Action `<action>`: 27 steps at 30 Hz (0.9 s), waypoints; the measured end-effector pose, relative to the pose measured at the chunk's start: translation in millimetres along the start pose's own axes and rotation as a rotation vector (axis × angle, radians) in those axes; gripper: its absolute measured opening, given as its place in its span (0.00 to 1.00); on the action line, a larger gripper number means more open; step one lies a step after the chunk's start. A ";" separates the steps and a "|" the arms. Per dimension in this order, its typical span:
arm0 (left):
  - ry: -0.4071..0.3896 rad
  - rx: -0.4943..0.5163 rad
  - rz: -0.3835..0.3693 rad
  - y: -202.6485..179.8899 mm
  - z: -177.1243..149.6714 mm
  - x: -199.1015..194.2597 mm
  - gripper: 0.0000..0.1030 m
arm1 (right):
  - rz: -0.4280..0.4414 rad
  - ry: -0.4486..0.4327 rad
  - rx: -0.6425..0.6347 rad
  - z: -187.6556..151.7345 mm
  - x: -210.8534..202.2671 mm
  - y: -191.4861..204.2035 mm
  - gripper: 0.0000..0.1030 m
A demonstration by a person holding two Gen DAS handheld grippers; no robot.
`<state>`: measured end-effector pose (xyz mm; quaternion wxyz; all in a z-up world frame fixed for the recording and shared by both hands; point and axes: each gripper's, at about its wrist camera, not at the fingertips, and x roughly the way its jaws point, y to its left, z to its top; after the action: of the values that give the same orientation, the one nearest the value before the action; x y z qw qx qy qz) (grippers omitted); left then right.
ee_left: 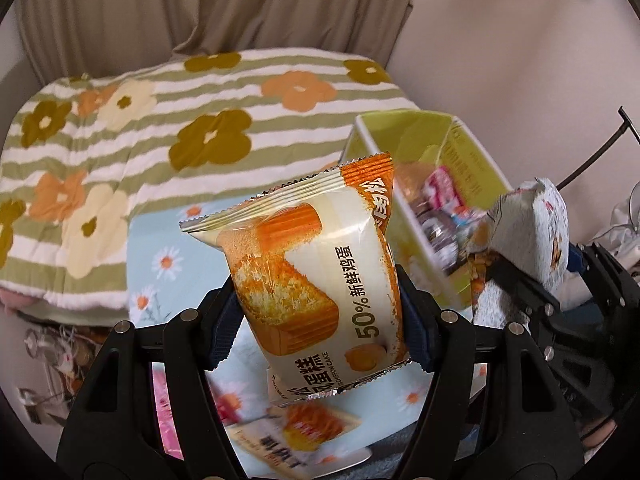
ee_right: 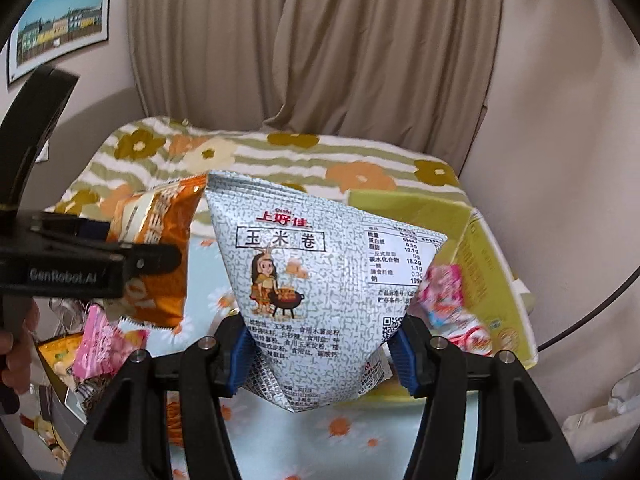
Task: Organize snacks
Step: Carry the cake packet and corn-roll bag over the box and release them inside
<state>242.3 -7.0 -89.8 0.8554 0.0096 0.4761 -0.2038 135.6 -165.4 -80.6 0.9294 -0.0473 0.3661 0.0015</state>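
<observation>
My left gripper (ee_left: pixel 320 312) is shut on an orange-and-cream chiffon cake packet (ee_left: pixel 308 276), held in the air above the daisy-print cloth. My right gripper (ee_right: pixel 320 356) is shut on a silver corn-roll snack bag (ee_right: pixel 316 276), also lifted. In the left wrist view the silver bag (ee_left: pixel 528 232) and the right gripper show at the right, next to the yellow-green box (ee_left: pixel 472 160), which holds several small snack packets (ee_left: pixel 444 192). In the right wrist view the cake packet (ee_right: pixel 156 248) and the left gripper (ee_right: pixel 152 260) are at the left, and the box (ee_right: pixel 492 256) is at the right.
More snack packets lie below: a cake packet (ee_left: pixel 304 436) and pink packets (ee_right: pixel 100 344) on the blue daisy cloth (ee_right: pixel 272 440). A striped flower blanket (ee_left: pixel 160 132) covers the bed behind. Curtains (ee_right: pixel 320 48) and a wall stand beyond.
</observation>
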 end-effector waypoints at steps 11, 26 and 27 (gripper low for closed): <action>-0.020 -0.011 0.008 -108.9 54.2 52.5 0.63 | 0.035 -0.004 -0.007 23.6 22.8 -117.8 0.52; 0.109 0.016 0.050 -175.2 91.7 157.3 0.63 | 0.112 0.103 0.080 22.5 94.1 -205.8 0.52; 0.119 0.016 0.051 -176.1 94.4 164.6 0.63 | 0.111 0.106 0.086 22.5 96.5 -208.6 0.52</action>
<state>332.1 -244.1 -141.7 0.8304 0.0407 0.5240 -0.1851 229.4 -374.2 -111.8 0.9084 0.0132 0.4165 0.0349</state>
